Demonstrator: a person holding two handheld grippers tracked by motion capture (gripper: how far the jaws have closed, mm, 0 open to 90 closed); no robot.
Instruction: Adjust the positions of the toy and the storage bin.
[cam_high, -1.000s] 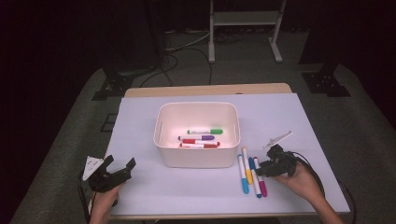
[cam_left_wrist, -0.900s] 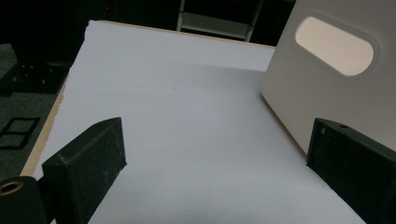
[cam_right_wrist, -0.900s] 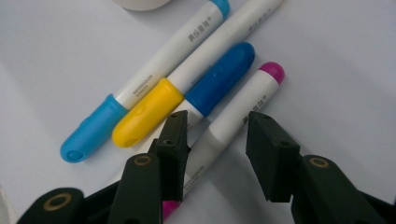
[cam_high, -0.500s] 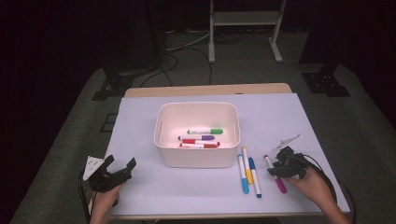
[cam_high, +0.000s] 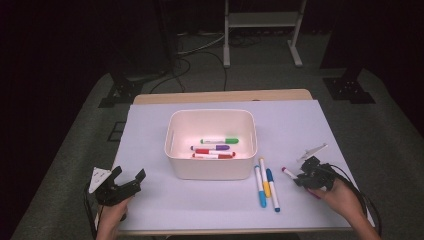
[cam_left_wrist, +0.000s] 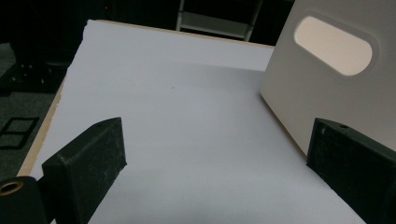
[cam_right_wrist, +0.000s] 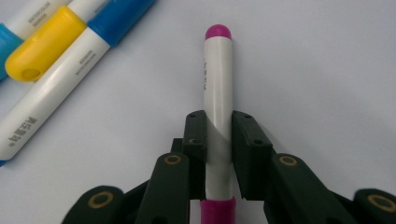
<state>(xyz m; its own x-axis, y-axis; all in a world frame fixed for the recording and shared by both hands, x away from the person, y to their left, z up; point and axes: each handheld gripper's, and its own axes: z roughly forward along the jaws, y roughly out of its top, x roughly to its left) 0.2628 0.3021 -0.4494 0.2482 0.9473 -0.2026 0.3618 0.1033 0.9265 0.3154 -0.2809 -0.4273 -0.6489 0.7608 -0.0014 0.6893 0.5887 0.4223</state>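
A magenta-capped white marker lies on the white sheet with my right gripper shut on its barrel; the jaws have just been closing on it. From the high view, that right gripper sits at the front right, with the marker's tip poking out to the left. A light blue marker, a yellow one and a blue one lie side by side just left of it. My left gripper rests at the front left, open and holding nothing, and the box wall is ahead of its right jaw.
A white box stands mid-table with a green, a purple and a red marker inside. The white sheet covers most of the wooden table. Dark floor, cables and a metal stand lie beyond.
My right gripper has shifted to the right, the magenta marker has come away from the row of three, and the jaws have closed on it. The left gripper has stayed put.
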